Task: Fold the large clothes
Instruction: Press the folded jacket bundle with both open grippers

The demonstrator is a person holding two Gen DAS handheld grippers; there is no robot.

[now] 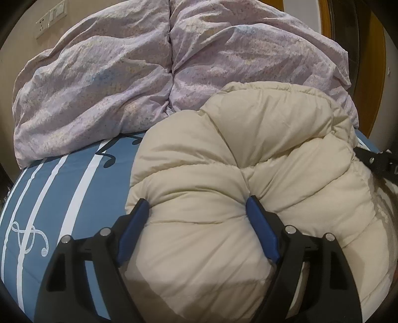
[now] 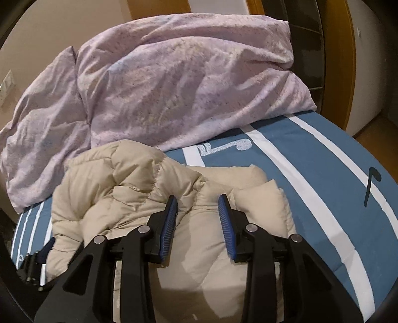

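A cream puffy down jacket (image 1: 248, 159) lies bunched on a blue bed sheet (image 1: 74, 188) with white stripes. My left gripper (image 1: 197, 206) straddles a thick puffed fold of the jacket, jaws wide apart with the padding bulging between the blue pads. In the right wrist view the same jacket (image 2: 119, 198) lies crumpled. My right gripper (image 2: 197, 202) has its jaws partly apart around a ridge of the jacket's fabric. The right gripper's black body shows at the right edge of the left wrist view (image 1: 375, 161).
A crumpled lilac duvet (image 1: 124, 82) is heaped at the head of the bed, just behind the jacket; it also shows in the right wrist view (image 2: 186, 87). A wooden door frame (image 2: 338, 62) stands at the right. Wall sockets (image 1: 49, 17) are at the upper left.
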